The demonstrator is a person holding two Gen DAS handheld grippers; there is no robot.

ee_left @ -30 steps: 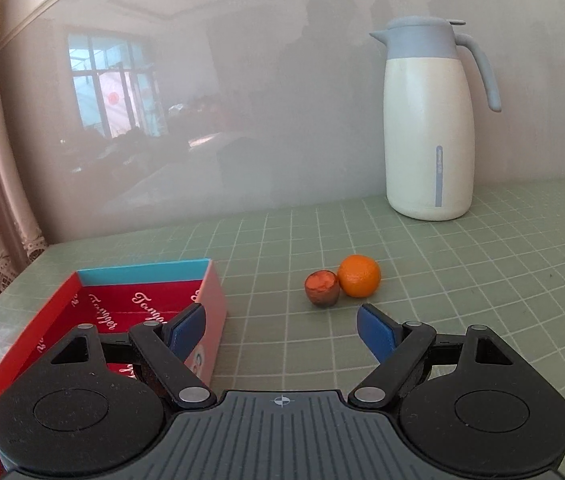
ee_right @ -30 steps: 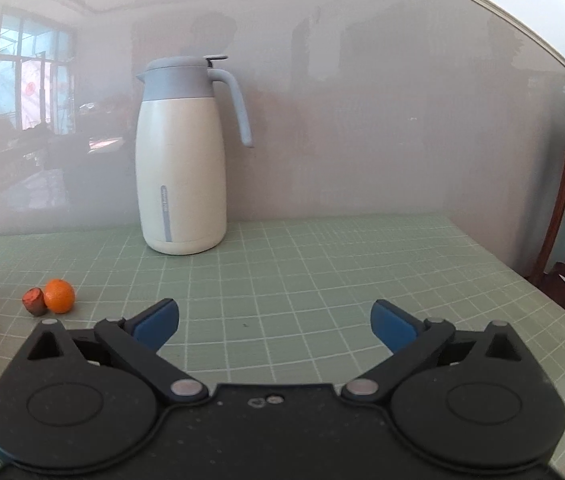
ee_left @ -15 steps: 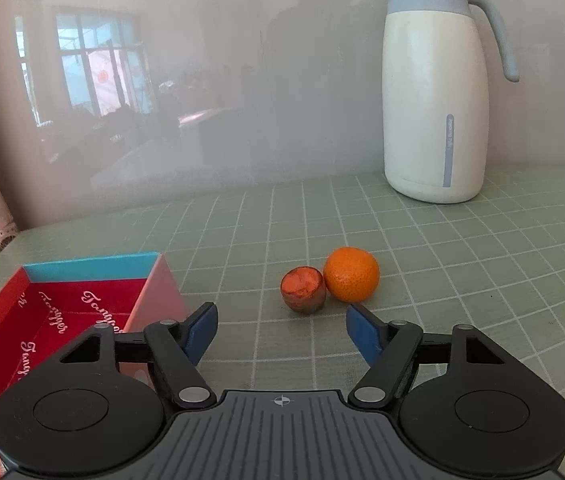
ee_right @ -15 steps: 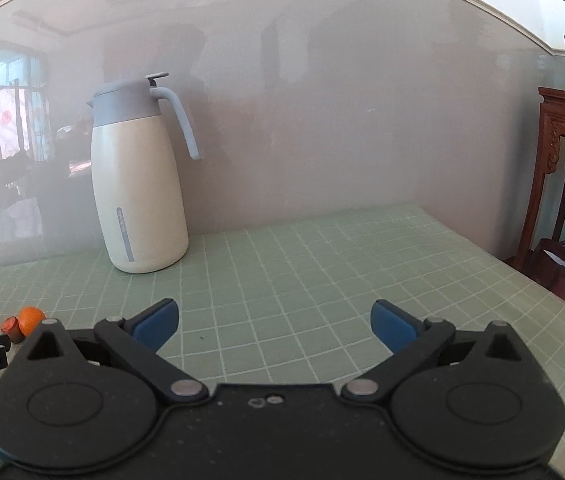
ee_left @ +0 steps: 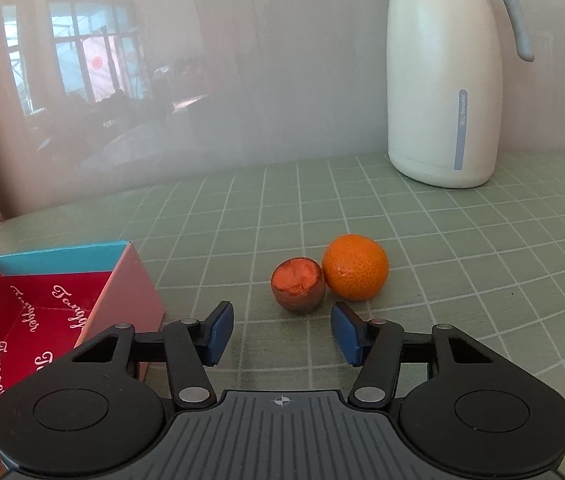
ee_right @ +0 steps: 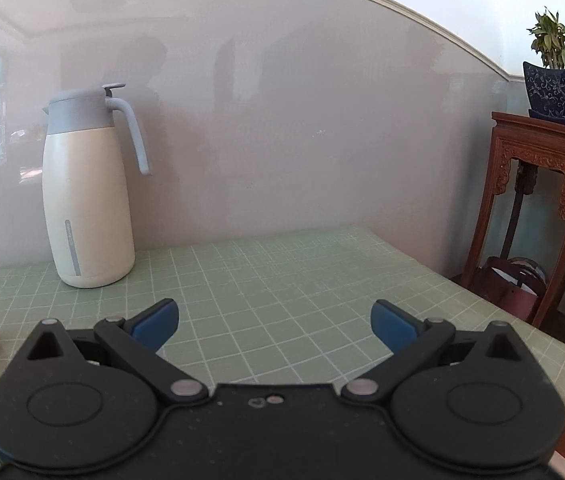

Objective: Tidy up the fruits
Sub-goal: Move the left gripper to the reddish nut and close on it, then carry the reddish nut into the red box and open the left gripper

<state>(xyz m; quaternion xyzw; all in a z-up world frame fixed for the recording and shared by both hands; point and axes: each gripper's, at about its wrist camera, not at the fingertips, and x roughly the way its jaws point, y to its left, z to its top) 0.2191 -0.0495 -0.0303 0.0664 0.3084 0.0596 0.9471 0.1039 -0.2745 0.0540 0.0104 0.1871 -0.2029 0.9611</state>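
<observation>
Now that the left gripper (ee_left: 281, 333) has closed in, fingers spread and empty, the cut fruit (ee_left: 298, 285) sits just ahead, touching the orange (ee_left: 355, 267), likely crowding the grasp. The box (ee_left: 120, 292) waits left. The right gripper (ee_right: 275, 325) hangs open, idle, the jug (ee_left: 444, 80) well behind.

Left gripper (ee_left: 280, 332): fingers parted, blue pads facing inward at roughly 10 and 2 o'clock of the black body; nothing held between them; level, low over the counter.
Right gripper (ee_right: 274, 318): fingers spread wider, pads angled outward; nothing held; level, pointing forward.
</observation>
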